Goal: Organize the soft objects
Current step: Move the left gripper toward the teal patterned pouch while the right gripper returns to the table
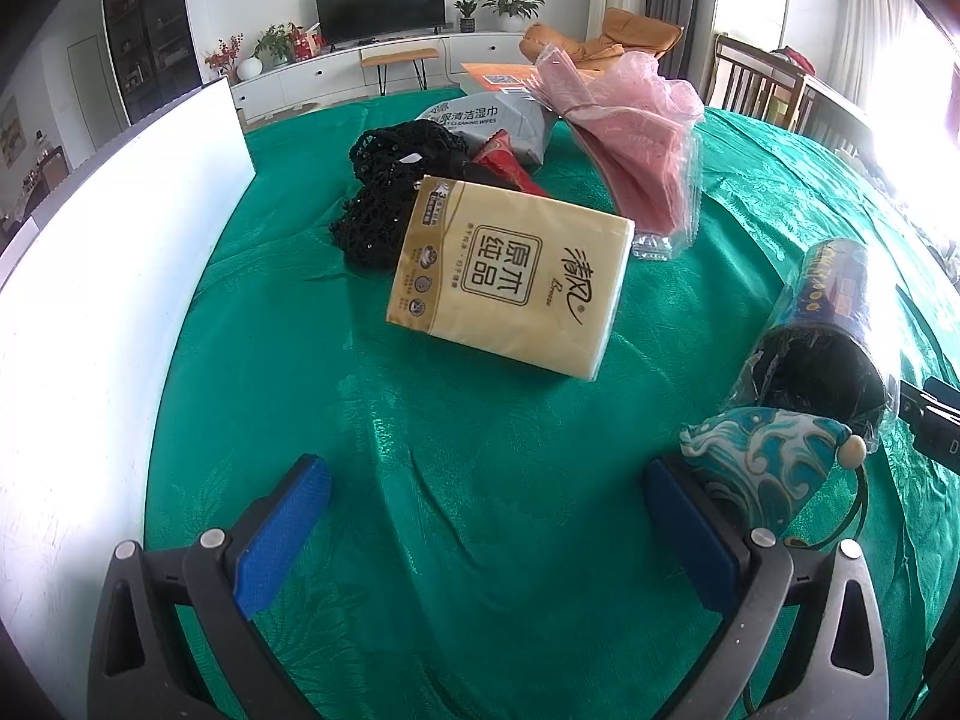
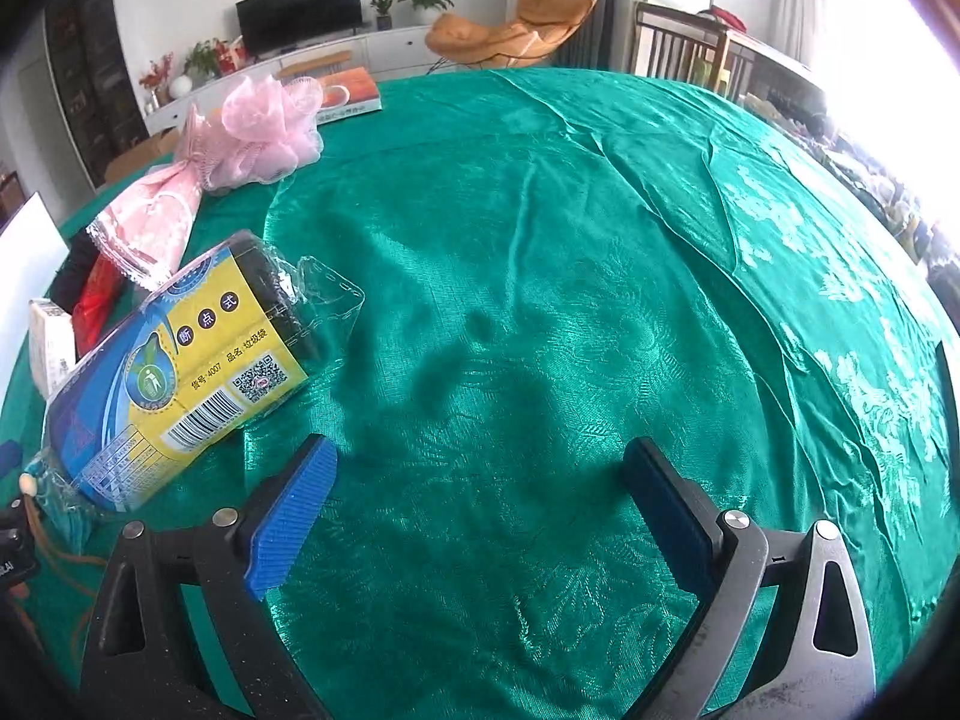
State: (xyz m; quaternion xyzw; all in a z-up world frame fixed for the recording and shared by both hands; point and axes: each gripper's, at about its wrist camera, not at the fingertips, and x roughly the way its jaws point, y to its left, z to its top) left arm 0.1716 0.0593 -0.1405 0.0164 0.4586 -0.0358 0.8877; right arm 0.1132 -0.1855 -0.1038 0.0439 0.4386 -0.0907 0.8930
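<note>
Both grippers: left gripper and right gripper spread wide, holding nothing.
Soft objects: yellow plastic-wrapped tissue pack mid-table on green patterned tablecloth; blue-and-yellow wrapped roll of bin bags and teal wave-print fabric pouch nearer the left gripper.
Risk: slippery wrappers likely to squirt from a pinch; loose cloth likely to bunch and drag neighbours.
Open room: bare cloth ahead of right gripper; white board walling the table's left edge.

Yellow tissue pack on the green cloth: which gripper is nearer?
Left. The left gripper faces the yellow tissue pack directly ahead, jaws open. The right gripper sits farther right, beyond the bagged roll.
</note>
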